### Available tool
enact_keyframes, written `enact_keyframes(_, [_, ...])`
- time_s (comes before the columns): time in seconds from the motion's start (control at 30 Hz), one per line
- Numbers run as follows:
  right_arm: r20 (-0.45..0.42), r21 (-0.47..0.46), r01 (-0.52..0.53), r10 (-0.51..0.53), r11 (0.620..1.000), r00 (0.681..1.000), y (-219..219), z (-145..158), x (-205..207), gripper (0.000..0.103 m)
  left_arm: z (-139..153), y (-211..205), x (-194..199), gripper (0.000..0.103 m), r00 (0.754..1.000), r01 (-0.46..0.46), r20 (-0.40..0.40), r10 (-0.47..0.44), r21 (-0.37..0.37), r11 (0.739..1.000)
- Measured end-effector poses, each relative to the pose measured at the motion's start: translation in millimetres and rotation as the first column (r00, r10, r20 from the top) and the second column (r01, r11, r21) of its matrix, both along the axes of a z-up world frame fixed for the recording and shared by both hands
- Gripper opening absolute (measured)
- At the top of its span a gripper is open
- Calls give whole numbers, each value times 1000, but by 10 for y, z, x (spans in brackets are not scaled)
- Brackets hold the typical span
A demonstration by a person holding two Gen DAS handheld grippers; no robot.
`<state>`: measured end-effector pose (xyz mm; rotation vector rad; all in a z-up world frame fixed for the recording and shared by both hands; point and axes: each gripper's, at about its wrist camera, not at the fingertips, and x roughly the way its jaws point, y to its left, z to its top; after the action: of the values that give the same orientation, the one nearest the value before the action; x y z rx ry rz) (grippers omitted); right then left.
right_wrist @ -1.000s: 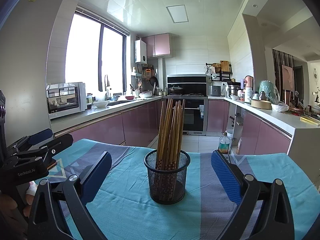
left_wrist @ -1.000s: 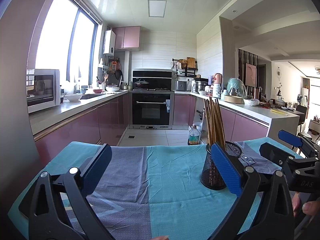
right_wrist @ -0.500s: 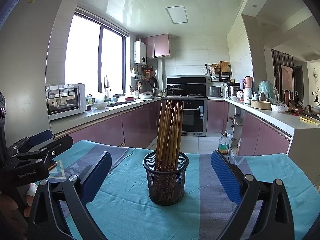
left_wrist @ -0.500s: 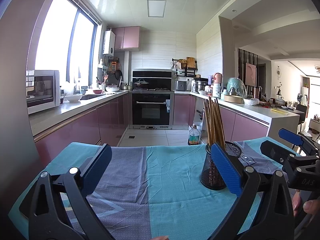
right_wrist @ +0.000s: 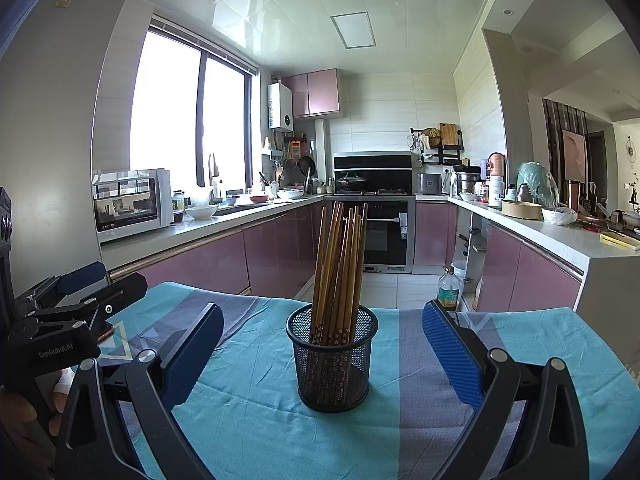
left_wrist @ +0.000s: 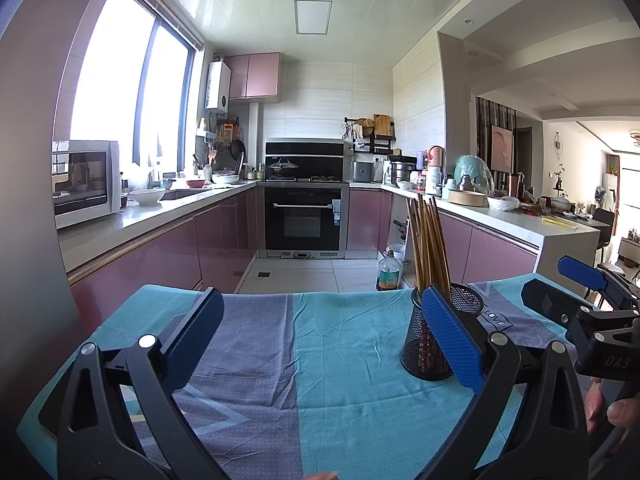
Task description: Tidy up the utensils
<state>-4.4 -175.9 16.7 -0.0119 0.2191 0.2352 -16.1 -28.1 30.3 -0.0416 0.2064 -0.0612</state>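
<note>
Right wrist view has the mesh cup dead centre on the teal cloth, chopsticks standing in it, leaning slightly. The right gripper is spread wide and holding nothing, cup sitting between its pads but not touching. Left gripper is also wide open and empty, with the cup just behind its right pad.

One mesh holder, roughly ten wooden chopsticks and two grippers sit above one tablecloth.

microwave on left counter | oven at back | bottle on floor | tablecloth
</note>
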Motion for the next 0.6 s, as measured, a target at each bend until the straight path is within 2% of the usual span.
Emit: enact_keyframes(0.6, [-2, 9, 0, 0, 1000, 1000, -5, 18, 11, 96, -1, -2, 0, 98, 1000, 0, -2, 0, 1, 1000])
